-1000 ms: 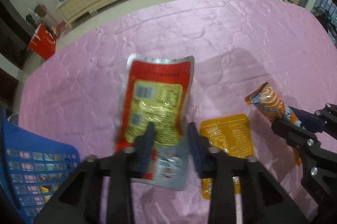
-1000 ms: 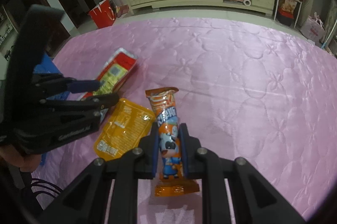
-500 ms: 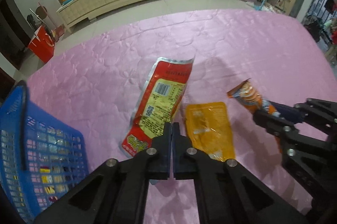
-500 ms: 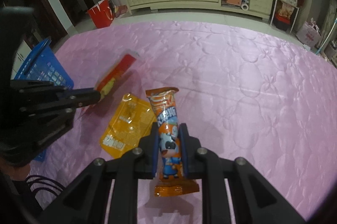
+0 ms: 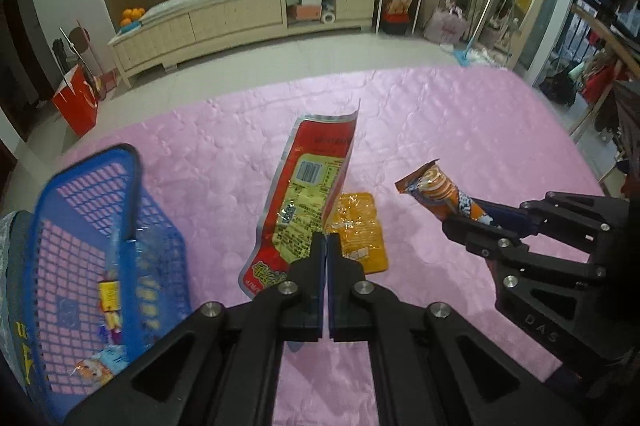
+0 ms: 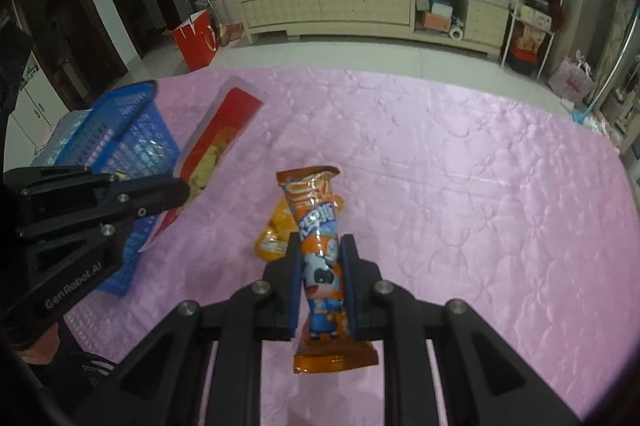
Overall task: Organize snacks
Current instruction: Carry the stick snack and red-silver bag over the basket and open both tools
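- The left gripper (image 5: 324,246) has its fingers pressed together on the lower edge of the red snack pouch (image 5: 310,193), which hangs lifted above the pink quilted bed (image 5: 460,129).
- The right gripper (image 6: 320,266) has its fingers clamped on the orange wafer-roll packet (image 6: 318,246), which is also held up off the bed.
- A yellow snack packet (image 5: 360,226) lies flat on the bed between the two grippers, partly hidden behind the red pouch in the left wrist view.
- The blue plastic basket (image 5: 80,205) stands to the left, just beside the left gripper, with a few small snacks already in it.
- Step in hand, as I judge it: carrying both snacks to the basket.
- Next, the red pouch needs to be swung over the basket rim and the fingers parted; the orange packet then follows, and the yellow one is left to pick up.
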The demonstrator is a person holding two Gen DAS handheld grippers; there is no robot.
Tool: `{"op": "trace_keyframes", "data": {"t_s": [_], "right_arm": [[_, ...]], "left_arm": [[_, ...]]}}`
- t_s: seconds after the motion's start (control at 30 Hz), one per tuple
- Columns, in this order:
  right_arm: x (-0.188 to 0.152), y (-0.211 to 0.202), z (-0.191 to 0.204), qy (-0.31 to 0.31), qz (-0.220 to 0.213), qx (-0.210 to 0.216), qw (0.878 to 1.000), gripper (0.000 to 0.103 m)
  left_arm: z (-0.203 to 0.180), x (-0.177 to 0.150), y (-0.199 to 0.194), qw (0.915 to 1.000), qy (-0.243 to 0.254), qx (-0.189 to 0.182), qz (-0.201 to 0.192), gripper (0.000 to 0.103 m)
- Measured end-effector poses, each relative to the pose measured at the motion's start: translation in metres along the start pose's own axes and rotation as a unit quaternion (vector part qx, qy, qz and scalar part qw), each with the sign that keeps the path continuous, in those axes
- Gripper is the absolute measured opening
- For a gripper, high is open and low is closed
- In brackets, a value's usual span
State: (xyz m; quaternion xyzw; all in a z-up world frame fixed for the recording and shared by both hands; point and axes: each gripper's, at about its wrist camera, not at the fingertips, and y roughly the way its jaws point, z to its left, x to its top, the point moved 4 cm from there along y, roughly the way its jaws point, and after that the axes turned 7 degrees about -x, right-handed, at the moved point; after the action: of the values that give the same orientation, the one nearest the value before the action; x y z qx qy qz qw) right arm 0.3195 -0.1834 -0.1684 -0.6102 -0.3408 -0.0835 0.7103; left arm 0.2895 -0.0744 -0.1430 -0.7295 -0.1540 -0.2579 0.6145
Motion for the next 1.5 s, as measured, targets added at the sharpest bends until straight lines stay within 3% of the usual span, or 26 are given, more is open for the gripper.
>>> {"op": "trace_keyframes", "data": {"t_s": [0.43, 0.77, 1.2, 1.5], "right_arm": [[0.021, -0.074, 0.057, -0.031, -0.061, 0.009, 0.998, 0.022], [0.030, -0.070, 0.127, -0.068, -0.069, 0.034, 0.995, 0.022], [0.046, -0.029, 0.206, -0.091, -0.044, 0.063, 0.993, 0.022], [0.047, -0.008, 0.214, -0.092, -0.028, 0.063, 0.993, 0.022]], "left_arm": [[0.034, -0.017, -0.106, 0.9965, -0.001, -0.002, -0.083, 0.001], [0.096, -0.045, -0.142, 0.9951, -0.028, 0.022, -0.092, 0.000], [0.170, -0.071, -0.133, 0.9948, -0.068, 0.043, -0.063, 0.001], [0.189, -0.073, -0.106, 0.9955, -0.080, 0.034, -0.037, 0.001]]}}
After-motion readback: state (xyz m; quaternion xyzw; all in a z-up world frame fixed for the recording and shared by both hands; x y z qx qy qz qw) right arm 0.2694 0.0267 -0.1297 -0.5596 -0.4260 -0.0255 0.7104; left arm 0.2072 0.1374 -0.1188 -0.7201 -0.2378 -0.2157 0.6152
